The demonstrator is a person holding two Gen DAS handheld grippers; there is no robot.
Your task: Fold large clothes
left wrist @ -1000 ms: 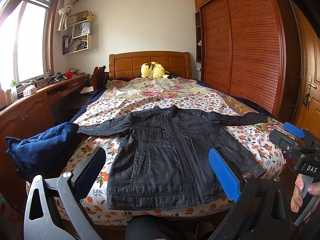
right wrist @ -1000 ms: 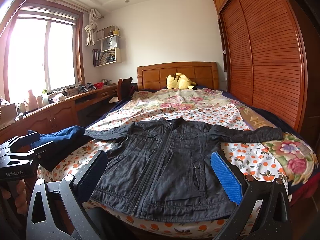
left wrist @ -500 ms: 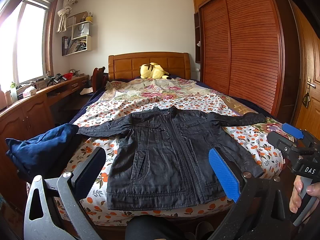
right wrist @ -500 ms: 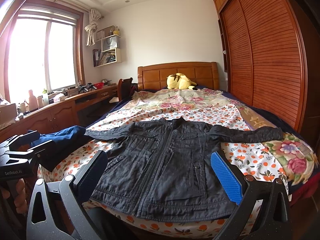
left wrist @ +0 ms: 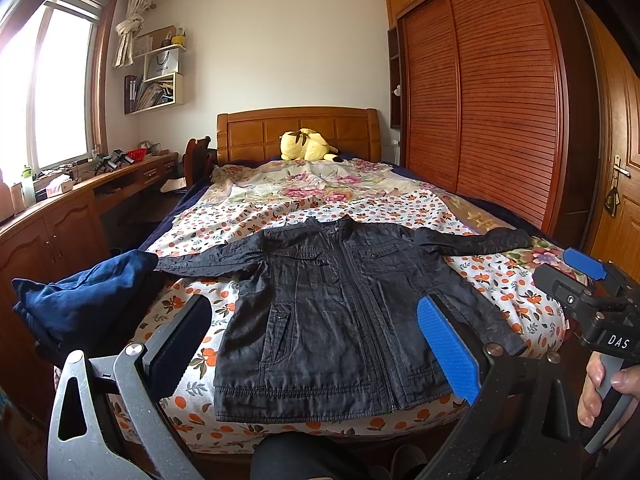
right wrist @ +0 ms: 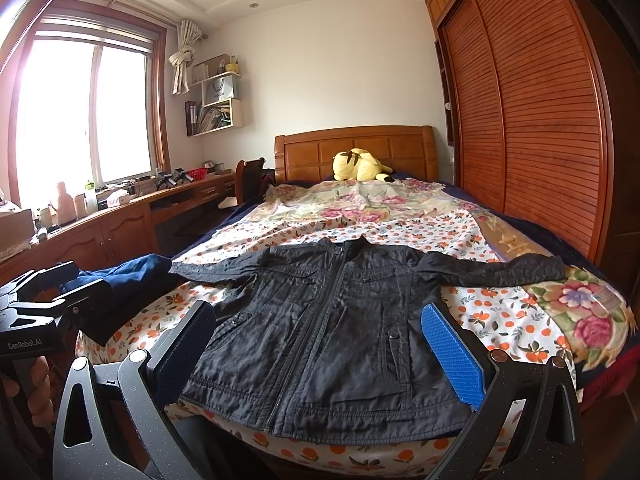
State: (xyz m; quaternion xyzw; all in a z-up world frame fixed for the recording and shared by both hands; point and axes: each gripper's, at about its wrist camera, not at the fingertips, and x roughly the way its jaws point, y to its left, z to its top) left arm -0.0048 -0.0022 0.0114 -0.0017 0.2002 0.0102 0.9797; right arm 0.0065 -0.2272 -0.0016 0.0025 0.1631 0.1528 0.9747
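Barely anything has shifted since the earlier frames, just a tiny drift of both wrist views, and the black jacket (left wrist: 340,312) lies in the same spot. From where I'm driving this, it's spread flat and zipped up on the foot end of the bed, on the orange-print sheet (left wrist: 516,280), collar toward the wooden headboard (left wrist: 296,128), both sleeves stretched out sideways. A yellow plush toy (left wrist: 306,145) sits up by the headboard on the floral blanket (left wrist: 304,184). Off the jacket's left sleeve there's a crumpled navy garment (left wrist: 80,300) at the bed's edge, touching or nearly touching the cuff, can't tell which. Room-wise: slatted wooden wardrobe (left wrist: 500,100) along the right, long wooden desk (right wrist: 120,220) under the bright window (right wrist: 84,108) on the left, and a wall shelf (right wrist: 216,96) stuffed with folders and a paper bag. My left gripper (left wrist: 320,356) hangs just short of the jacket's hem, fingers spread wide with nothing between them. My right gripper (right wrist: 320,356) is the same deal, fingers wide apart and empty, hovering over the hem from a bit further right. In the left view I can see the right gripper's handle with a hand (left wrist: 600,388) wrapped around it at the frame's right edge.
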